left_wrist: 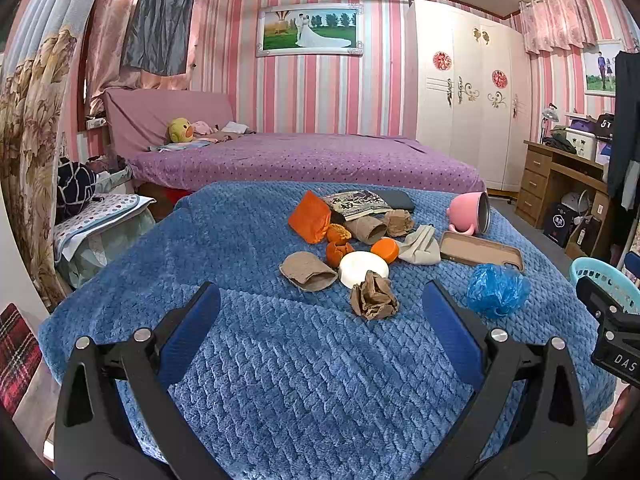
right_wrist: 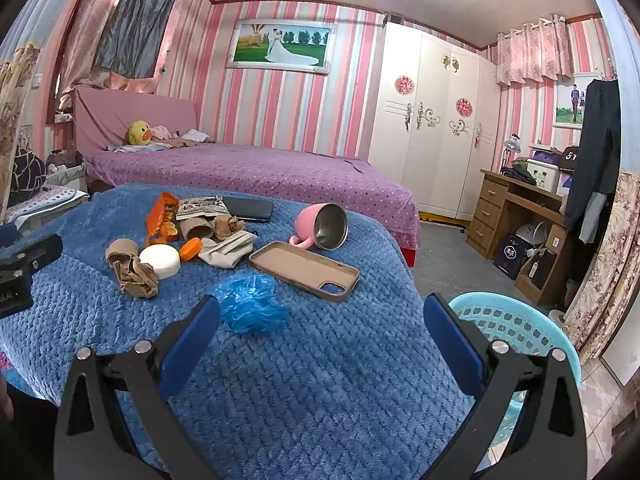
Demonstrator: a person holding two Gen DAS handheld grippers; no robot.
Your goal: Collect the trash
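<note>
Trash lies in a heap on the blue blanket [left_wrist: 256,364]: a crumpled brown paper wad [left_wrist: 374,297], a flattened brown cardboard tube [left_wrist: 307,271], orange peels [left_wrist: 338,250], an orange wrapper [left_wrist: 310,218], an orange cap [left_wrist: 385,249] and a crumpled blue plastic bag [left_wrist: 497,290] [right_wrist: 250,303]. My left gripper [left_wrist: 320,300] hangs open above the blanket, just short of the paper wad, holding nothing. My right gripper [right_wrist: 320,312] is open and empty too, with the blue bag just ahead of its left finger. A light blue perforated basket [right_wrist: 516,326] stands at the blanket's right edge.
A white round dish [left_wrist: 363,268], a pale cloth [left_wrist: 420,246], a brown phone case [right_wrist: 306,270], a tipped pink mug [right_wrist: 322,227], a printed packet [left_wrist: 356,202] and a black phone [right_wrist: 249,209] also lie on the blanket. A purple bed [left_wrist: 304,158], white wardrobe [left_wrist: 468,92] and wooden desk [right_wrist: 516,210] stand behind.
</note>
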